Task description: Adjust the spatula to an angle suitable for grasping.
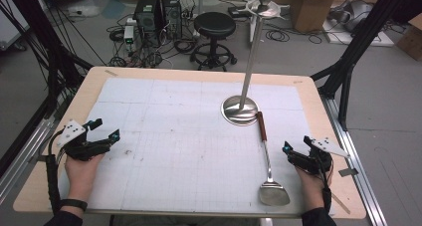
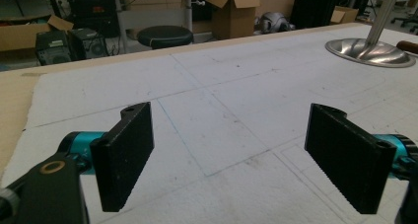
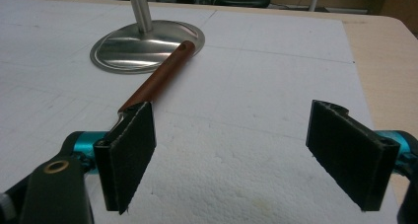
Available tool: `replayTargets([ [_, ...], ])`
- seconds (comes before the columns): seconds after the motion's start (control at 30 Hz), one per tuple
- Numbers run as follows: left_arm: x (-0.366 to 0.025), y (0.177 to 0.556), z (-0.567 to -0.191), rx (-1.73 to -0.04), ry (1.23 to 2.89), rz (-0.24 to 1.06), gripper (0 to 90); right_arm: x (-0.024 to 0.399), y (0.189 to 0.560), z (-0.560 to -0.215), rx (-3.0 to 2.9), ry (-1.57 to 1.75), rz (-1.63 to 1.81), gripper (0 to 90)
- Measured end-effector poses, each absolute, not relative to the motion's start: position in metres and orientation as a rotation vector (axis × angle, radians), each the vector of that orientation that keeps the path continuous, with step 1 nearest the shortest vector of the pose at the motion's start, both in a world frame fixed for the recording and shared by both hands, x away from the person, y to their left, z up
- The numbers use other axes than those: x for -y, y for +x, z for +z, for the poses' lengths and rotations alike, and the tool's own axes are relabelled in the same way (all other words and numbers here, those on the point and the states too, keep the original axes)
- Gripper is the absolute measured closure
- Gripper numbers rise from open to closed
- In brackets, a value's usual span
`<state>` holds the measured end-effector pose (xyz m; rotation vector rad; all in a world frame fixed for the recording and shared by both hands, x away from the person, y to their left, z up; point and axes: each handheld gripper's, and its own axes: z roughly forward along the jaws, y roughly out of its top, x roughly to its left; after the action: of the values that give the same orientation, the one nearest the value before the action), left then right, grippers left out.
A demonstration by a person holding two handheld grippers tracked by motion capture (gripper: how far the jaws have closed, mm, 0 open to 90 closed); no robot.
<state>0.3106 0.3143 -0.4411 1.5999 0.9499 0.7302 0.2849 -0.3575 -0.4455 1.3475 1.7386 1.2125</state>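
High view: steel spatula with a brown wooden handle (image 1: 266, 161) lies flat on the white-covered counter (image 1: 174, 136), handle tip touching the round base of the steel hanging stand (image 1: 240, 110). Left hand-held gripper (image 1: 103, 128) and right hand-held gripper (image 1: 297, 145) rest released, empty, flanking the work. No containers present.

Spatula (image 1: 269, 173): shiny silver blade and shank, reddish-brown handle. Utensil stand (image 1: 240, 110): polished steel base and pole, silver ball on top. Table (image 1: 318, 111): light wood, showing as a border at the edges. White foam sheet (image 1: 174, 131) on it carries a faint grid of thin lines, with small dark smudges near its left edge. Left gripper (image 1: 103, 129) and right gripper (image 1: 296, 143): black bodies, teal accents, black ribbed pads, grey plates.
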Motion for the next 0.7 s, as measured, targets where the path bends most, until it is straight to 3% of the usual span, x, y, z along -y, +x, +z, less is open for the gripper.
replayTargets([
  [0.7, -0.3155, 0.3109, -0.4412, -0.960, 1.600, 0.741, 19.8, 0.3512, 0.2807, -0.4359, -1.735, 1.322, 1.210, 17.7],
])
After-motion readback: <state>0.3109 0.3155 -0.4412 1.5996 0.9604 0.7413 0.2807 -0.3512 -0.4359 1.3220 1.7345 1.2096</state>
